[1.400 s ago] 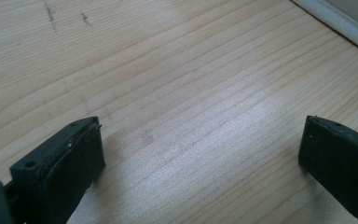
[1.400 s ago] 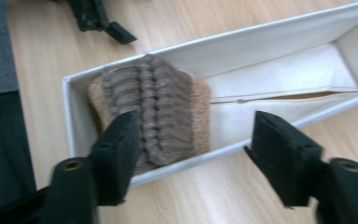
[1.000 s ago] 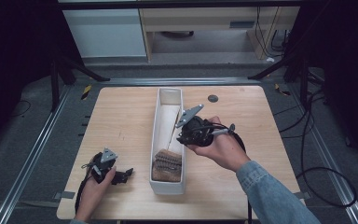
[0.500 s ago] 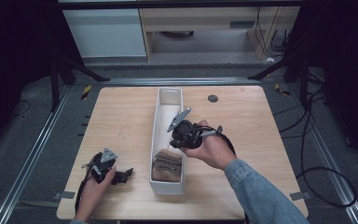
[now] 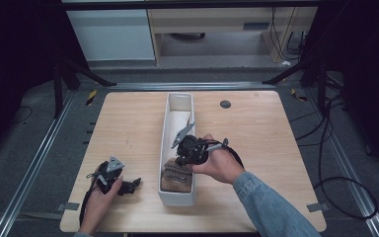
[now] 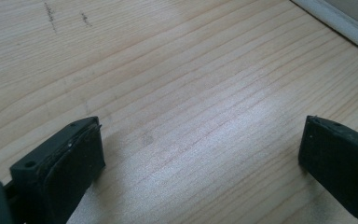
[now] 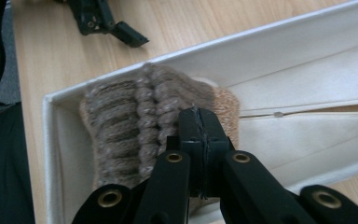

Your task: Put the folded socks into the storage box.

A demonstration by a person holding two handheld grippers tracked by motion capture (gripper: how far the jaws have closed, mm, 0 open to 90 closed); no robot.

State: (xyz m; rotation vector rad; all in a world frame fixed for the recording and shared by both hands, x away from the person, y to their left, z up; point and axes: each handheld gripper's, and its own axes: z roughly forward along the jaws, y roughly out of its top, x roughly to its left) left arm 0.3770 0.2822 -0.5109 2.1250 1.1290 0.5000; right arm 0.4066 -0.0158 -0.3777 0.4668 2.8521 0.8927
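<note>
1. The wooden bench (image 5: 128,123) carries everything in front of you; its top is pale and grained, with a small dark round mark (image 5: 225,104) near its far edge, right of the middle.
2. A long white bin (image 5: 164,148) lies on the middle of the bench, running from the far edge toward your near edge; its walls are pale and its far half holds only its own cloth lining.
3. A brown ribbed knit piece (image 7: 121,116) lies bunched in the near end of the bin, against the end wall; a tan cloth (image 7: 226,109) peeks out just behind it.
4. Your right gripper (image 7: 199,122) points down into the bin's near half, over the knit piece; its jaws are pressed together with nothing between them, and the tips sit against the knit's ribs.
5. Your left gripper (image 5: 128,186) rests on the bench near the near left corner, well apart from the bin; its jaws stand wide apart over bare wood.
</note>
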